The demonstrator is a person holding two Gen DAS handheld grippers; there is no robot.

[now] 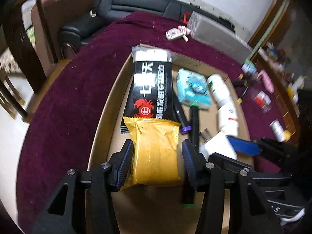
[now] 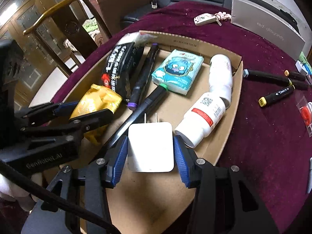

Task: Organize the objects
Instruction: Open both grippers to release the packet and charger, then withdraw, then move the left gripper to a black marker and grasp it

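An open cardboard box sits on the maroon tablecloth. My left gripper straddles a yellow snack packet at the box's left side. The left pad touches it, a thin gap shows at the right pad, and the jaws stand open. My right gripper straddles a white plug charger lying flat on the box floor, its pads just off the sides, open. Also in the box are a black crab-print packet, a blue tissue pack, two white bottles and two dark markers.
Three markers lie on the cloth right of the box, beside a clear pack with a red part. A key fob and a grey carton are at the far edge. A wooden chair stands to the left.
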